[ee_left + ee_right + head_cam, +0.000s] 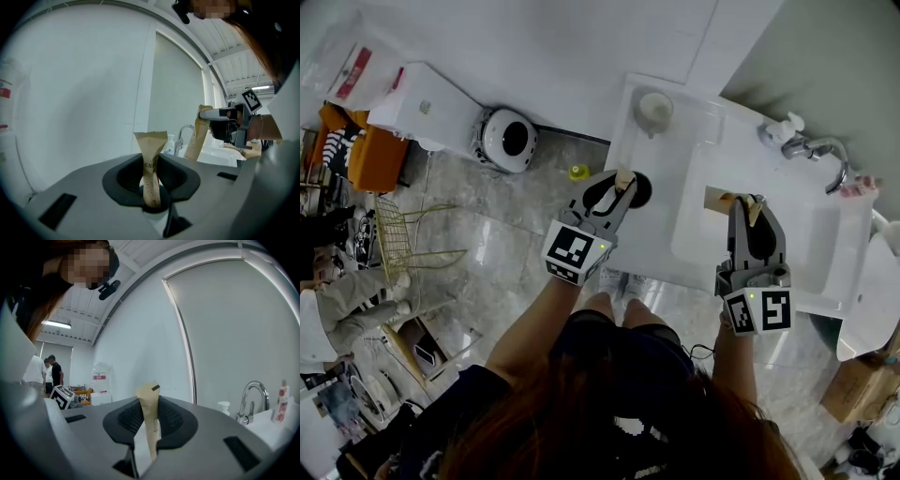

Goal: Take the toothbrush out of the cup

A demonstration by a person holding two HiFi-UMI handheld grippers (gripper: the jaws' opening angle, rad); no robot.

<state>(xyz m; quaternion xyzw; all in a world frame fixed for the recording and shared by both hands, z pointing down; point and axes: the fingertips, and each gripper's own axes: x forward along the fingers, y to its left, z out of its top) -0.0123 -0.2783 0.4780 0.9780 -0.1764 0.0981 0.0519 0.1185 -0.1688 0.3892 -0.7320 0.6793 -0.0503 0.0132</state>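
- Your left gripper [621, 187] has its jaws pressed together on a paper-wrapped toothbrush [151, 164]. It stands upright between the pads, its zigzag top edge rising above them.
- Your right gripper [750, 211] is clamped on a second tan paper packet [150, 418], also upright. In the head view it shows over the white basin [694, 234].
- Just beneath the left gripper's tips sits the dark round cup [641, 193], at the left edge of the white counter [675, 141]. You cannot tell from any view whether the toothbrush's lower end is inside the cup.
- Farther back, a white round dish [654, 110] stands near the counter's corner.
- Farthest, by the wall, the chrome faucet [830, 148] curves over the basin, with a pump bottle [783, 127] just beside it.
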